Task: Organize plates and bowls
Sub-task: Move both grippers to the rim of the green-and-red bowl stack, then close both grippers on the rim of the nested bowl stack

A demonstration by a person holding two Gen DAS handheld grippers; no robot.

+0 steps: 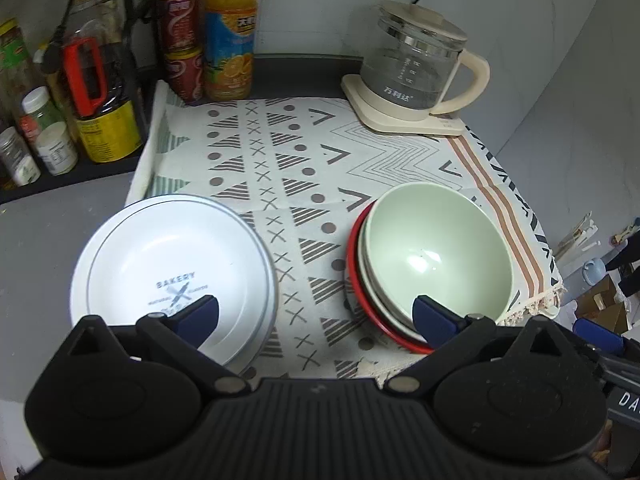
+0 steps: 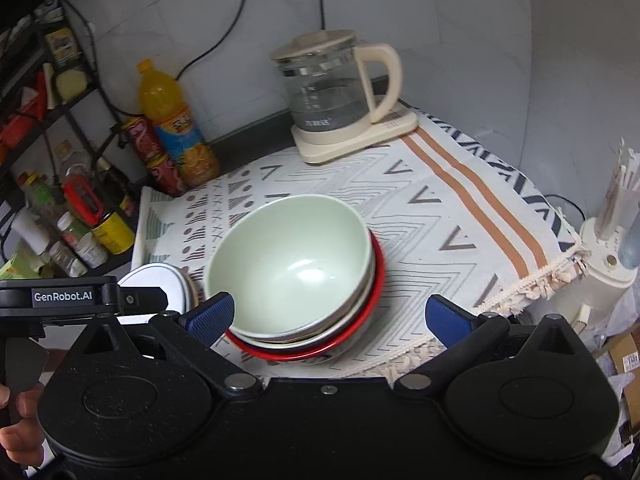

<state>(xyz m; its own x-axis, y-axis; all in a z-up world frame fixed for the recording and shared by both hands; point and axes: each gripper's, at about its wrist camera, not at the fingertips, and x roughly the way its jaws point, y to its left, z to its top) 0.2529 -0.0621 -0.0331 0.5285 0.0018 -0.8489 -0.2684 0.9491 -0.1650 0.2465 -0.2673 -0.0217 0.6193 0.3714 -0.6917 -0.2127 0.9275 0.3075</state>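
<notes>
On the patterned white cloth (image 1: 304,152) that covers the counter we record two groups of crockery. Near right: a pale green glazed bowl (image 1: 436,252) nested on top of a whitish bowl or plate, the whole resting in a red-rimmed shallow dish (image 1: 356,300); how many pieces lie under the green bowl we cannot tell. Near left, well apart from that stack: a white round plate printed "BAKERY" (image 1: 176,272), seated on at least one more white plate. Far right: a glass electric kettle with cream handle and base (image 1: 416,76). Far left: an orange juice bottle (image 1: 232,28), red drink cans (image 1: 180,20), and a rack of jars and sauce bottles. Our left gripper (image 1: 316,318) hovers over the near edge of the cloth, fingers spread wide, holding nothing, one blue pad over the plate and one over the bowl stack. Our right gripper (image 2: 330,316) likewise stands wide open and empty, just short of the green bowl. We judge the sorting largely complete: bowls gathered, plates gathered; perhaps only squaring the stacks remains.
</notes>
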